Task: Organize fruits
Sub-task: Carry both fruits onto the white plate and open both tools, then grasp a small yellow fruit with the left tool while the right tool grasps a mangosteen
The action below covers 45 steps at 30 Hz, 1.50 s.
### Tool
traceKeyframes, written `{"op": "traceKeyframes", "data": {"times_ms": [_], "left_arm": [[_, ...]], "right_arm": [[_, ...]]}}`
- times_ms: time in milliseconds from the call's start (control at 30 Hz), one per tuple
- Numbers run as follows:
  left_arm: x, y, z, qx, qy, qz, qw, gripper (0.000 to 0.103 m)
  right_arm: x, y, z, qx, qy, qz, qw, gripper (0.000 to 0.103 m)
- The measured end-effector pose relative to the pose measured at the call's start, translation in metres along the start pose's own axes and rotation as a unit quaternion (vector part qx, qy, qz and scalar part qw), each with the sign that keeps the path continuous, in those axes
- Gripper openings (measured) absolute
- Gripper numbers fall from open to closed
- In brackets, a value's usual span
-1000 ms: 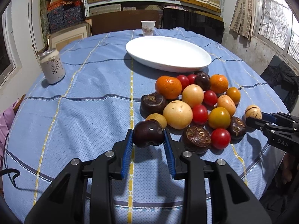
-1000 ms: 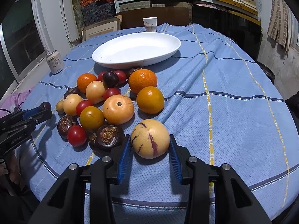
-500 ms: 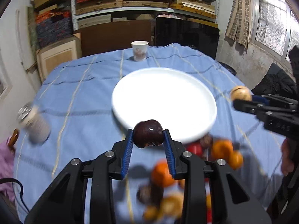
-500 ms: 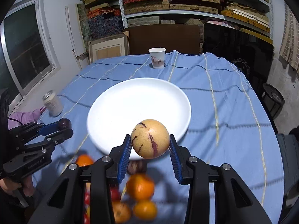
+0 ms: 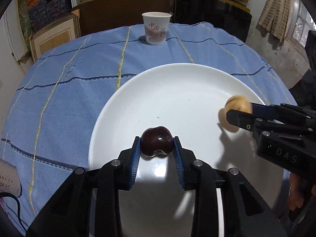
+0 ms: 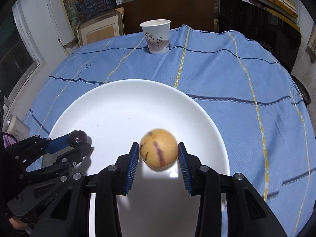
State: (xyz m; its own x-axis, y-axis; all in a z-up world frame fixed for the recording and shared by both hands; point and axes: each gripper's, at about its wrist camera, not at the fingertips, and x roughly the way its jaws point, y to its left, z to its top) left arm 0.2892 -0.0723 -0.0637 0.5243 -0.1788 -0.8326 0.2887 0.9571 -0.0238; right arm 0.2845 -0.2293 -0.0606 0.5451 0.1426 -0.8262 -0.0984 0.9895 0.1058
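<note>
Left wrist view: the left gripper [image 5: 157,145] clamps a dark maroon round fruit [image 5: 156,143] above the wide white ceramic plate [image 5: 167,98]'s near side. Right wrist view: the right gripper [image 6: 158,153] grips a tan purple-streaked round fruit [image 6: 159,150] over the plate.

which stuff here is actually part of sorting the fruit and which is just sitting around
Part of the job:
- dark purple fruit in the left hand-held gripper
- tan purple-streaked fruit in the right hand-held gripper
- white plate beneath both

Just lying about:
- paper cup
- can at the left edge
</note>
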Motion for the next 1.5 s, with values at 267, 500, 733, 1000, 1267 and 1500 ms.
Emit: {"op": "traceKeyframes", "data": {"times_ms": [267,500,733,1000,1267,1500], "left_arm": [[-0.037,0.0,-0.006,0.012,-0.044,0.017,0.9988,0.074],[-0.128,0.012,-0.073,-0.001,-0.1,-0.019,0.9948,0.09],[-0.176,-0.001,-0.182,0.041,-0.098,-0.023,0.994,0.09],[-0.165,-0.013,-0.244,0.072,-0.073,0.035,0.9941,0.089],[-0.147,-0.004,-0.247,0.05,-0.042,0.035,0.9973,0.067],[-0.145,-0.008,-0.24,0.053,-0.046,0.035,0.9969,0.061]], "right_arm": [[-0.046,-0.002,-0.004,0.014,-0.049,0.011,0.999,0.063],[-0.13,-0.001,-0.077,0.014,-0.087,-0.011,0.996,0.07],[-0.169,0.021,-0.202,-0.015,-0.094,-0.019,0.995,0.07],[-0.173,0.033,-0.263,-0.021,-0.111,-0.033,0.993,0.07],[-0.176,0.027,-0.268,-0.017,-0.139,-0.044,0.989,0.07],[-0.163,0.022,-0.271,-0.006,-0.128,-0.037,0.991,0.07]]}}
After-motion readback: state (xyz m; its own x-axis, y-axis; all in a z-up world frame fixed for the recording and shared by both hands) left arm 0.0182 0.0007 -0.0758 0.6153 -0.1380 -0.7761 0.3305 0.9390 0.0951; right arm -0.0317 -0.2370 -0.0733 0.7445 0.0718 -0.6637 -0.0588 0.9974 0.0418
